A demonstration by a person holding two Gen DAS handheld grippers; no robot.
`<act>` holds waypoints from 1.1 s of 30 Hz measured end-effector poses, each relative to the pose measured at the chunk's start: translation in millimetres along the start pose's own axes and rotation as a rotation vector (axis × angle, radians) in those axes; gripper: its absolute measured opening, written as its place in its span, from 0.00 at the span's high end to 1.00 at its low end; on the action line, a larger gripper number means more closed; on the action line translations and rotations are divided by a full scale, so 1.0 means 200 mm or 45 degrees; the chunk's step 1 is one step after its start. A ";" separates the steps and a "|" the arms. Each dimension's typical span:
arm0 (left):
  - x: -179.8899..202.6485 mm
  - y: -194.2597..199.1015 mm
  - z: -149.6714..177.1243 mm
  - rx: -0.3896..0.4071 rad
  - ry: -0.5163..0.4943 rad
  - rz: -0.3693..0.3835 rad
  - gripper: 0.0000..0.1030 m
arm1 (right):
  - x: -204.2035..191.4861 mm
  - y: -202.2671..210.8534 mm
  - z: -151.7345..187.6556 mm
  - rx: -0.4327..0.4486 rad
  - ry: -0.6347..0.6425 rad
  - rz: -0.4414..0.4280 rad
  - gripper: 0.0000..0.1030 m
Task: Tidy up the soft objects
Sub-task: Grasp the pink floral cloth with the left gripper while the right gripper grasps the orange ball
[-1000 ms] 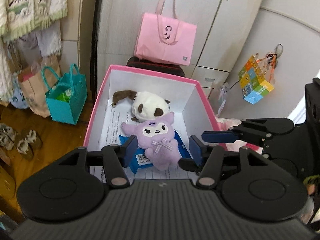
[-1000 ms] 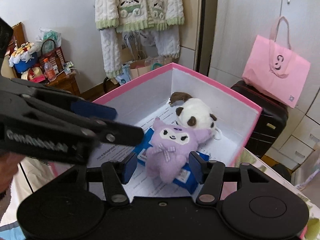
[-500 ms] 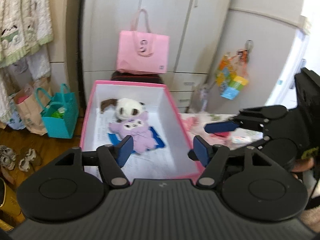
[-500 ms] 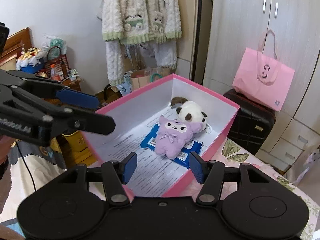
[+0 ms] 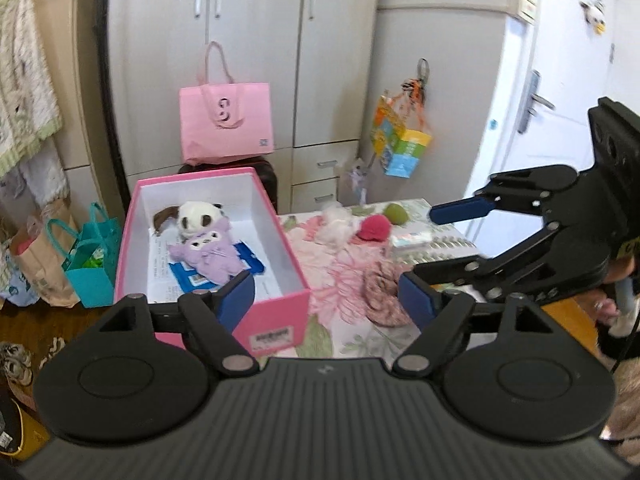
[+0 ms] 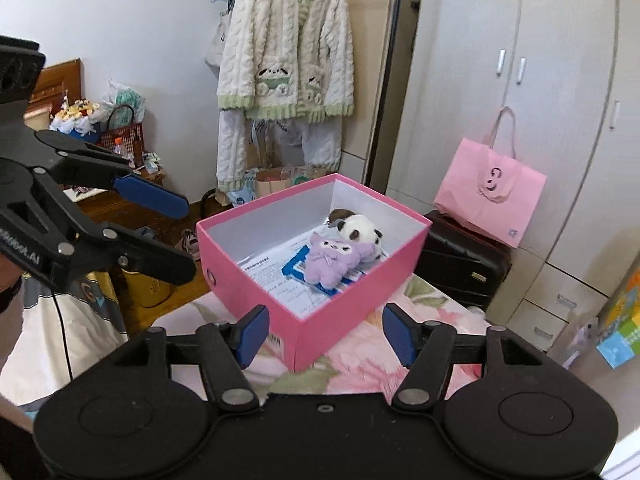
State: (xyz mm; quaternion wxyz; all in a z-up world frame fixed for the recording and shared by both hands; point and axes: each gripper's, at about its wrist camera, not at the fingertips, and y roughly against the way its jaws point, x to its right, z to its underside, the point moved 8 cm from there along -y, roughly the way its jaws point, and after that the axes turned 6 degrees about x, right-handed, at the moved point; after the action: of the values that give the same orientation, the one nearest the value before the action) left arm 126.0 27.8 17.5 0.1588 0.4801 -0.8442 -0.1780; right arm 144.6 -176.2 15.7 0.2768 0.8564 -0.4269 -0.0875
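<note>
A pink box (image 5: 272,320) (image 6: 256,280) stands on the flowered table. Inside lie a purple plush (image 5: 208,252) (image 6: 330,260) and a white-and-brown panda plush (image 5: 196,218) (image 6: 358,232), on papers and a blue packet. Right of the box the cloth holds a red plush ball (image 5: 374,227), a green ball (image 5: 396,213), a white fluffy piece (image 5: 334,224) and a pink knitted piece (image 5: 382,292). My left gripper (image 5: 326,298) (image 6: 188,236) hovers back from the box, jaws opening, nothing between them. My right gripper (image 6: 325,334) (image 5: 426,242) is likewise opening and empty.
A pink tote bag (image 5: 226,120) sits on a black suitcase (image 6: 460,256) behind the box, against the wardrobe. A teal bag (image 5: 94,264) and paper bags stand on the floor at left. A knitted cardigan (image 6: 286,60) hangs behind. A small packet (image 5: 412,238) lies on the cloth.
Both grippers have drawn back and up from over the box, their jaws widening. The purple plush stays in the box. The table with loose soft items has come into view.
</note>
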 end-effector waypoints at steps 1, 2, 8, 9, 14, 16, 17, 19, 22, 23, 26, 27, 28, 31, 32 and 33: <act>0.03 0.00 0.02 -0.003 -0.012 0.008 0.22 | 0.02 0.04 0.03 0.002 -0.010 0.009 0.33; 0.06 0.00 0.03 -0.010 -0.023 0.020 0.22 | 0.03 0.08 0.05 0.005 -0.023 0.019 0.33; 0.23 -0.07 0.13 -0.075 -0.103 0.104 0.19 | 0.14 0.28 0.23 0.033 -0.097 0.120 0.32; 0.26 -0.09 0.14 -0.093 -0.121 0.113 0.19 | 0.15 0.30 0.26 0.037 -0.104 0.132 0.32; 0.40 -0.21 0.20 -0.140 -0.174 0.186 0.19 | 0.26 0.38 0.41 0.053 -0.171 0.191 0.30; 0.43 -0.27 0.24 -0.158 -0.182 0.219 0.19 | 0.30 0.39 0.47 0.059 -0.211 0.208 0.30; 0.45 -0.32 0.26 -0.167 -0.185 0.234 0.19 | 0.33 0.38 0.50 0.060 -0.229 0.217 0.30; 0.47 -0.40 0.30 -0.183 -0.174 0.260 0.19 | 0.38 0.36 0.57 0.061 -0.248 0.247 0.30; 0.48 -0.51 0.34 -0.218 -0.129 0.310 0.19 | 0.45 0.31 0.67 0.090 -0.258 0.290 0.30; 0.49 -0.54 0.36 -0.224 -0.119 0.316 0.19 | 0.46 0.30 0.69 0.106 -0.260 0.296 0.30; 0.51 -0.65 0.40 -0.220 -0.128 0.317 0.19 | 0.51 0.22 0.77 0.115 -0.256 0.312 0.30; 0.52 -0.68 0.41 -0.208 -0.138 0.314 0.19 | 0.53 0.20 0.80 0.109 -0.248 0.311 0.30; 0.52 -0.71 0.42 -0.201 -0.144 0.309 0.19 | 0.54 0.16 0.82 0.102 -0.241 0.306 0.30; 0.54 -0.80 0.43 -0.181 -0.137 0.296 0.19 | 0.58 0.08 0.88 0.080 -0.259 0.276 0.30; 0.54 -0.84 0.43 -0.169 -0.130 0.287 0.19 | 0.59 0.05 0.90 0.073 -0.273 0.268 0.30; 0.53 -0.87 0.43 -0.155 -0.126 0.273 0.19 | 0.61 0.03 0.91 0.067 -0.282 0.263 0.30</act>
State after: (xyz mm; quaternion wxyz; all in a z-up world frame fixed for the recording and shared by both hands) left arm 167.3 -134.3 -127.7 0.1638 0.3671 -0.8851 -0.2343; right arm 146.7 -346.9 -122.0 0.2129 0.8000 -0.5429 -0.1412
